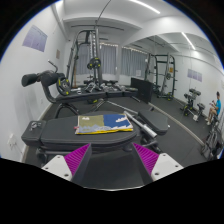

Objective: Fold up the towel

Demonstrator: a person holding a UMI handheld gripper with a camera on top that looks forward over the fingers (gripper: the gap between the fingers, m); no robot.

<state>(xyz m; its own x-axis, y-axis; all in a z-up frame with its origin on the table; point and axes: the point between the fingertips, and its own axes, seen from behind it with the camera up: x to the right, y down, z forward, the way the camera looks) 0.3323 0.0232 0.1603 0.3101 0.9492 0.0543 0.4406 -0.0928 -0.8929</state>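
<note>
1. Towel [103, 123] lies folded on the bench [50, 133], at my twelve o'clock, beyond the fingertips, long axis crosswise.
2. Jaws stand wide open, holding nothing; gripper [113, 160] hovers short of it.

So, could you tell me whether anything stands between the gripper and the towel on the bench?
Nothing visible does. The gripper is open, its fingers spread wide, and the folded towel lies on the black bench just beyond them, with only bare bench pad between. The exercise machines stand farther back, out of the path.
</note>
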